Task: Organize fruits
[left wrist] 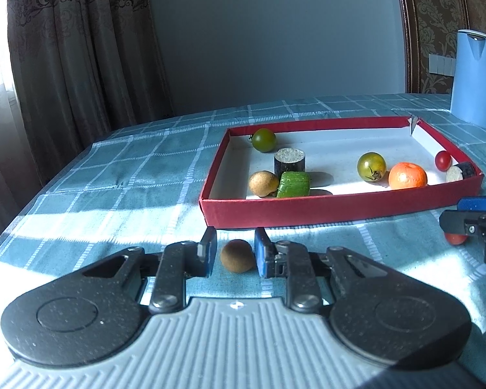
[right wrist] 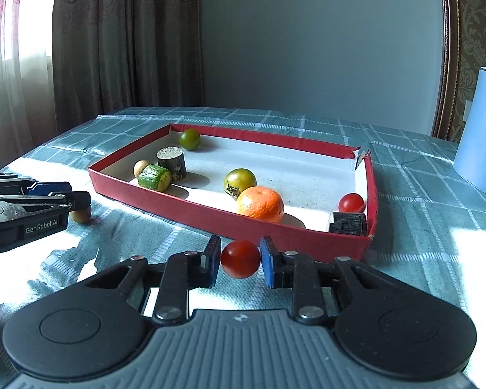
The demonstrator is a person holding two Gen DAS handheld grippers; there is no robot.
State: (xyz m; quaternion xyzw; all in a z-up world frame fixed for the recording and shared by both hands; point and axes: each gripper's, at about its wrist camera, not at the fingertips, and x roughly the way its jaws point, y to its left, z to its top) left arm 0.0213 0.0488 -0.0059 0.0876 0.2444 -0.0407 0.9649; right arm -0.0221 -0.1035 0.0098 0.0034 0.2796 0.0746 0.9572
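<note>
Honestly both grippers are clamping tiny round fruit just outside the red box (right wrist: 230, 223), the left gripper (left wrist: 235, 254) pinching a brown fruit (left wrist: 237, 256) and the right gripper (right wrist: 239, 259) a cherry tomato (right wrist: 240, 258), so either could be squirting out mid-lift.

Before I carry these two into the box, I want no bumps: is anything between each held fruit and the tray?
Only the red tray's near wall. The right gripper pinches a red cherry tomato just short of it; the left gripper holds a brown kiwi-like fruit before the same wall. Bare white floor lies beyond.
</note>
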